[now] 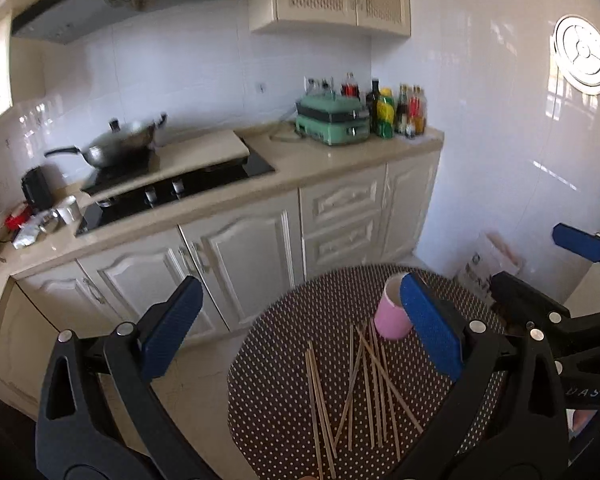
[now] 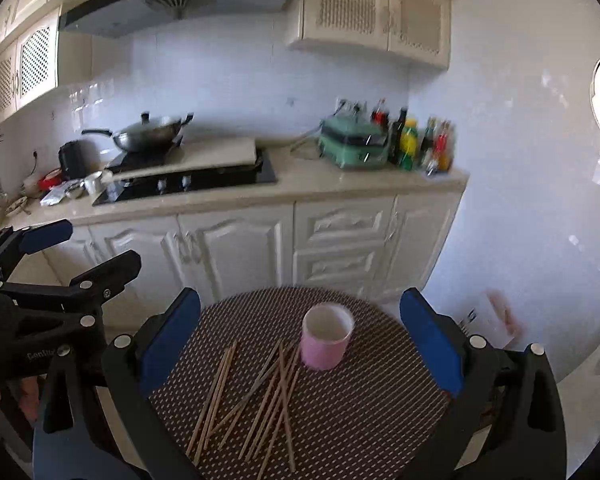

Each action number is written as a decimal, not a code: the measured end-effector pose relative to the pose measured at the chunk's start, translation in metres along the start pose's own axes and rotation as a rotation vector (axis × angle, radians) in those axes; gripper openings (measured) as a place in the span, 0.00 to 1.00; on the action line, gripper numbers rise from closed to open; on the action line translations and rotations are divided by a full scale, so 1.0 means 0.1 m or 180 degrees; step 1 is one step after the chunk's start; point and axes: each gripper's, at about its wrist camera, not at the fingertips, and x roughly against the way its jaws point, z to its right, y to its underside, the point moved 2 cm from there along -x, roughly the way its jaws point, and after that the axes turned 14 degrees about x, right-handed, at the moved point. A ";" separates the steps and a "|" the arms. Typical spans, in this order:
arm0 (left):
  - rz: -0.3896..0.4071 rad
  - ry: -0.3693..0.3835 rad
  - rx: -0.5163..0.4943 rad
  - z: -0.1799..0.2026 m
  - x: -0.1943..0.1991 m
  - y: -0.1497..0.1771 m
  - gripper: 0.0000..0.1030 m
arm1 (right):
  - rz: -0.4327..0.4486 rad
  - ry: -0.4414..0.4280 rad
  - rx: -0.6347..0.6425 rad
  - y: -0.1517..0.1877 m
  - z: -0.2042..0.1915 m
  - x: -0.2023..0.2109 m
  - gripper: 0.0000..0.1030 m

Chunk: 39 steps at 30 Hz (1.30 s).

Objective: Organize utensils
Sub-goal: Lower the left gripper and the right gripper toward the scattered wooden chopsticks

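Wooden chopsticks (image 2: 256,396) lie scattered on the round dotted table (image 2: 360,420), just beside the pink cup (image 2: 326,338). Both the left gripper (image 1: 300,332) and the right gripper (image 2: 300,344) hover empty, jaws apart. Best to descend across one outlying stick, not the crossed heap.

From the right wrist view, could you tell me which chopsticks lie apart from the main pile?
The chopsticks pair farthest left on the round mat: they lie side by side, clear of the crossed pile beside the pink cup.
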 end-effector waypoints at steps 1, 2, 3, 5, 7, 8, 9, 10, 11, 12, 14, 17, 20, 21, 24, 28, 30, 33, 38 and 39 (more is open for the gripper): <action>-0.0093 -0.0023 -0.0012 -0.02 -0.10 0.04 0.94 | -0.0075 -0.0058 -0.0010 0.05 0.00 -0.09 0.93; -0.0154 -0.0060 -0.0019 -0.04 -0.17 0.09 0.94 | -0.0131 -0.0090 -0.0005 0.08 0.00 -0.16 0.93; -0.0293 -0.0096 -0.0032 -0.08 -0.31 0.17 0.94 | -0.0220 -0.0165 -0.0001 0.14 -0.01 -0.27 0.93; -0.0573 -0.0125 -0.0010 -0.15 -0.55 0.32 0.94 | -0.0398 -0.0267 -0.0012 0.26 -0.04 -0.46 0.91; -0.0838 -0.0190 0.0006 -0.26 -0.83 0.53 0.94 | -0.0581 -0.0381 -0.0034 0.39 -0.06 -0.65 0.82; -0.0944 -0.0183 0.0010 -0.30 -0.94 0.63 0.94 | -0.0703 -0.0443 -0.0052 0.47 -0.07 -0.76 0.75; -0.1060 -0.0187 0.0021 -0.35 -1.03 0.72 0.94 | -0.0792 -0.0502 -0.0083 0.52 -0.06 -0.84 0.71; -0.1173 -0.0210 0.0042 -0.40 -1.13 0.83 0.94 | -0.0900 -0.0603 -0.0140 0.61 -0.05 -0.95 0.63; -0.1280 -0.0226 0.0084 -0.46 -1.22 0.93 0.94 | -0.1005 -0.0660 -0.0159 0.69 -0.05 -1.04 0.56; -0.1423 -0.0227 0.0150 -0.52 -1.34 1.04 0.92 | -0.1081 -0.0684 -0.0155 0.74 -0.05 -1.10 0.53; -0.1630 -0.0224 0.0287 -0.58 -1.50 1.20 0.85 | -0.1221 -0.0753 -0.0137 0.87 -0.06 -1.24 0.40; -0.1879 -0.0226 0.0488 -0.69 -1.77 1.40 0.75 | -0.1425 -0.0841 -0.0111 1.03 -0.10 -1.46 0.29; -0.2048 -0.0218 0.0600 -0.69 -1.96 1.55 0.68 | -0.1541 -0.0898 -0.0051 1.14 -0.14 -1.63 0.27; -0.2087 -0.0192 0.0676 -0.70 -2.04 1.58 0.67 | -0.1587 -0.0917 -0.0052 1.18 -0.13 -1.69 0.26; -0.2186 -0.0221 0.0796 -0.71 -2.22 1.63 0.57 | -0.1683 -0.0961 -0.0040 1.26 -0.11 -1.88 0.26; -0.2315 -0.0333 0.0674 -0.68 -2.45 1.74 0.57 | -0.1736 -0.1040 -0.0015 1.30 -0.12 -2.06 0.26; -0.2359 -0.0359 0.0572 -0.66 -2.53 1.80 0.57 | -0.1749 -0.1072 -0.0058 1.31 -0.09 -2.11 0.26; -0.2378 -0.0455 0.0415 -0.61 -2.60 1.86 0.57 | -0.1754 -0.1115 -0.0032 1.35 -0.08 -2.15 0.24; -0.2411 -0.0512 0.0407 -0.63 -2.71 1.90 0.54 | -0.1784 -0.1152 0.0037 1.40 -0.12 -2.25 0.20; -0.2409 -0.0480 0.0417 -0.62 -2.71 1.90 0.51 | -0.1788 -0.1140 0.0065 1.40 -0.14 -2.27 0.20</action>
